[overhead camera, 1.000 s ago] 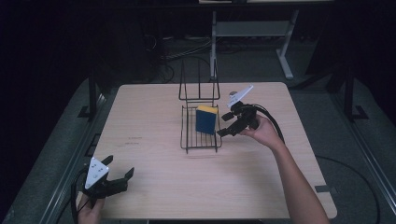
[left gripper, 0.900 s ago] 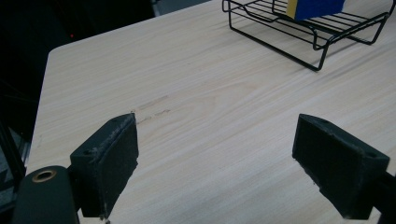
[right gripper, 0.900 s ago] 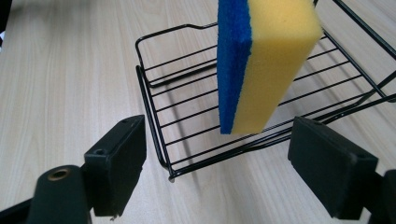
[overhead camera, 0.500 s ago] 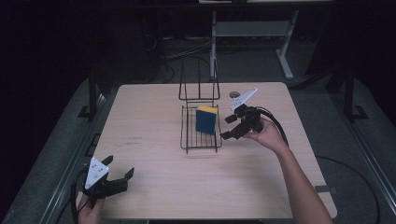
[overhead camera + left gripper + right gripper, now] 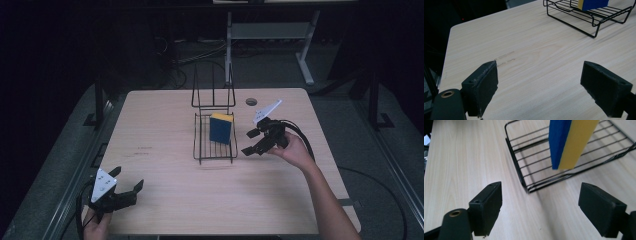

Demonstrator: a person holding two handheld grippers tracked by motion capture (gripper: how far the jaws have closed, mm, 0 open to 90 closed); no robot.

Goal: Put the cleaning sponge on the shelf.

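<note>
High view: the left gripper [image 5: 121,192] sits at about 7 o'clock on the wooden table [image 5: 165,120], near the front edge, held by a hand [image 5: 95,227] at the bottom of the frame. Its jaws stand wide apart with nothing between them; the left gripper view confirms bare tabletop between the black pads [image 5: 482,88].

At the centre of the table, a black wire rack [image 5: 215,145] lies flat with its back section upright at 12 o'clock. A blue and yellow sponge [image 5: 220,128] stands on edge inside the rack, towards its far end.

Just beside the rack at 3 o'clock, the right gripper [image 5: 251,142] is held by the right hand [image 5: 295,150], apart from the rack. Its jaws are spread wide and hold nothing. In the right gripper view the sponge [image 5: 570,142] stands upright on the rack wires [image 5: 534,162], blue face to the left, yellow to the right, beyond the open jaws.
</note>
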